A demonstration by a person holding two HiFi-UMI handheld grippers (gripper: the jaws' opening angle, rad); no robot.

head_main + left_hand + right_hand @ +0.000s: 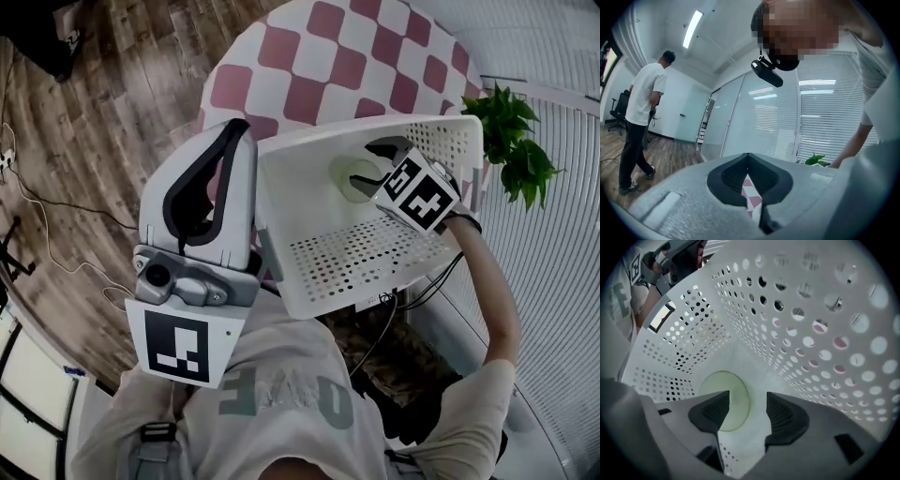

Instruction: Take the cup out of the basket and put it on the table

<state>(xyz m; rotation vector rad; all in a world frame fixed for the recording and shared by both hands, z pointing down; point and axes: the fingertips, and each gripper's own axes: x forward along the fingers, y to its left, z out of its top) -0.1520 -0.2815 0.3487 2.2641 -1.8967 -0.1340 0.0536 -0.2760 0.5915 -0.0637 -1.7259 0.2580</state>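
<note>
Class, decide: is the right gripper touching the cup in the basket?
Cannot tell. In the right gripper view the open right gripper has one jaw overlapping the cup, hiding any gap; the head view is no clearer.

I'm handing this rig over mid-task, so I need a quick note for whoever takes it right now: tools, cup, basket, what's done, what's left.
Left tool: shut, empty, left of the basket in the head view.
Right tool: open, reaching inside the basket and aimed at the cup, pads not on it.
Cup: pale green, inside the basket, just ahead of the right tool.
Done: reach only.
Left: grip the cup, lift it out, set it on the checkered table.
</note>
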